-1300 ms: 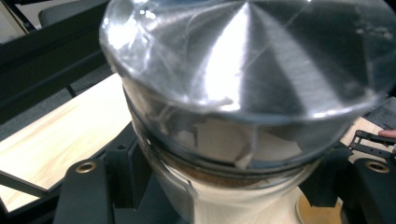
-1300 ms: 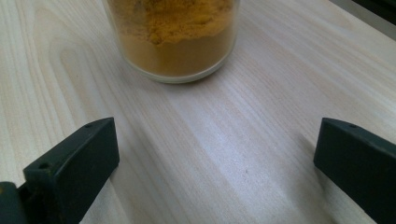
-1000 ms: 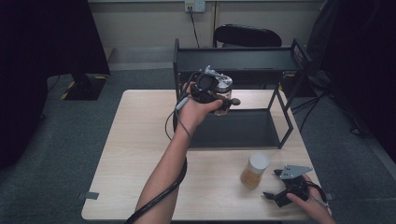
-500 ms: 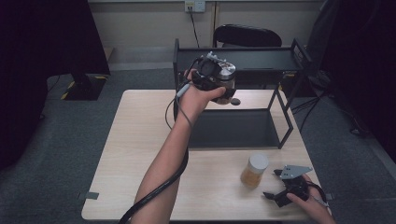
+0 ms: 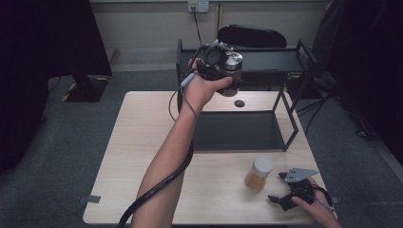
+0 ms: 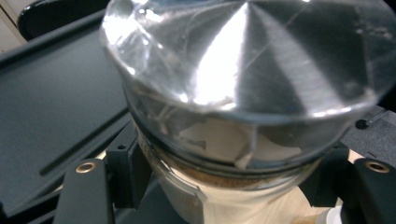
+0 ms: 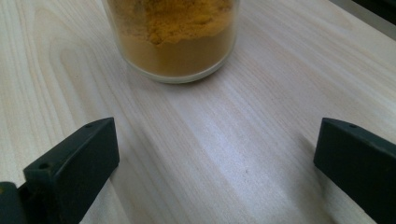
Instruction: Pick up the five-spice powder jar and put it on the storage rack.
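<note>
High in the high view, my left gripper (image 5: 222,64) is shut on a glass jar with a silver lid (image 5: 232,65), held in the air at the front left of the black rack's top shelf (image 5: 271,59). The left gripper view looks down on that lid (image 6: 243,56), with brown contents below it and a black jaw on either side of the glass. A second jar of orange powder (image 5: 259,173) with a white lid stands on the table's front right. My right gripper (image 5: 278,188) rests open just right of it. In the right gripper view the powder jar (image 7: 173,37) stands beyond the spread jaws.
The black two-level rack stands on the light wooden table (image 5: 142,142), its lower shelf (image 5: 237,130) bare. A dark round hole (image 5: 239,103) is in the tabletop behind it. A black chair (image 5: 252,35) sits beyond the rack. My left cable (image 5: 157,185) trails along the forearm.
My left gripper has carried the silver-lidded jar upward and farther back, to the level of the rack's top shelf. The right gripper and the powder jar have stayed put.
</note>
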`<control>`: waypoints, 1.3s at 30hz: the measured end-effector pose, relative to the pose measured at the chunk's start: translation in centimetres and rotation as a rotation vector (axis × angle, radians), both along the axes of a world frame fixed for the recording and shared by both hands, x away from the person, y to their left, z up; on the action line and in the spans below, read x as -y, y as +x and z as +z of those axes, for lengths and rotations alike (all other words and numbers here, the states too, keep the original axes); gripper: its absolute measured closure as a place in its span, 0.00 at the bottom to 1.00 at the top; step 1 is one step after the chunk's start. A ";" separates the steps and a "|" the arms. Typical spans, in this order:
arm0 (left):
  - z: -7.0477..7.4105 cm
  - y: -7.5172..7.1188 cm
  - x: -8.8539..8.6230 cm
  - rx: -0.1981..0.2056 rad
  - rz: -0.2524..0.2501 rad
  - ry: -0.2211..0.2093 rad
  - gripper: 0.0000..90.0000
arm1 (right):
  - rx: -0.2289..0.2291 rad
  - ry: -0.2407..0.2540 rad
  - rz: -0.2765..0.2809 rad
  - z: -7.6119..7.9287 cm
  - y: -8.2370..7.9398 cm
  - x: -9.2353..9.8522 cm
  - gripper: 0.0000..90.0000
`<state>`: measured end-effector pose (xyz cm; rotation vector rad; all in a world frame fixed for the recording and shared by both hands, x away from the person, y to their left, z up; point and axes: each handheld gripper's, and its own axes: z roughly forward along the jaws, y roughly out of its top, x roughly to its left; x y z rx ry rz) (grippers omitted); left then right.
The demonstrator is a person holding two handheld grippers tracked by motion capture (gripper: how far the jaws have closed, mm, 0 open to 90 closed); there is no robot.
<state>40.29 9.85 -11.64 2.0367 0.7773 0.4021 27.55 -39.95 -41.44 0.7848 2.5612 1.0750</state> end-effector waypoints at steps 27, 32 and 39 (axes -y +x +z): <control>3.2 3.1 0.8 0.003 0.057 0.014 0.34 | 0.001 0.000 0.000 0.0 0.0 0.0 0.00; 3.6 3.8 0.8 0.003 0.086 0.017 0.34 | 0.001 0.000 0.001 0.0 0.0 0.0 0.00; 3.9 4.7 1.1 0.005 0.113 0.025 0.34 | 0.000 0.000 0.001 0.0 0.0 0.0 0.00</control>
